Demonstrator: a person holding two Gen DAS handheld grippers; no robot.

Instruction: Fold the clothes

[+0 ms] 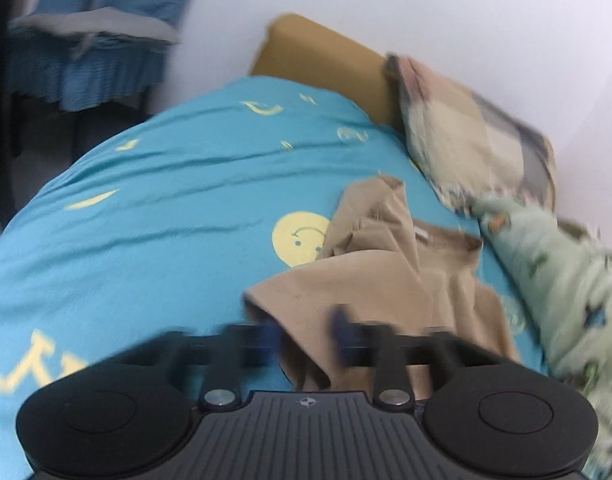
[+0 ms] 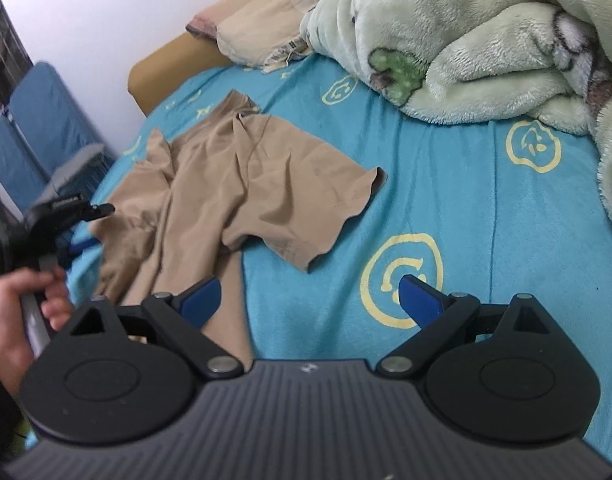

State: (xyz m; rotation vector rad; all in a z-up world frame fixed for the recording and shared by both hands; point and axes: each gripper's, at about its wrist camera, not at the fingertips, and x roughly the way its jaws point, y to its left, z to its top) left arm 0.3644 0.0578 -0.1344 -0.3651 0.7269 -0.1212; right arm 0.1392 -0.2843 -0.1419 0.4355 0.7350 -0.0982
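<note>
My left gripper pinches the tan shirt's edge, right gripper wide; a tug could bunch it.

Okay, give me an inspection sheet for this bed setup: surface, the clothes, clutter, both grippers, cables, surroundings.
Surface: bed sheet, turquoise with yellow smiley prints, wrinkled.
Job's things: tan T-shirt, crumpled, partly bunched, one sleeve spread toward the right; not yet folded.
Clutter: green fleece blanket heaped at the head end; patchwork pillow beside it.
Grippers: left gripper blurred, its fingers on either side of the shirt's edge; right gripper open above the sheet, empty, shirt hem under its left finger.
Cables: nothing seen.
Surroundings: white wall, tan headboard, blue covered furniture beside the bed.
</note>
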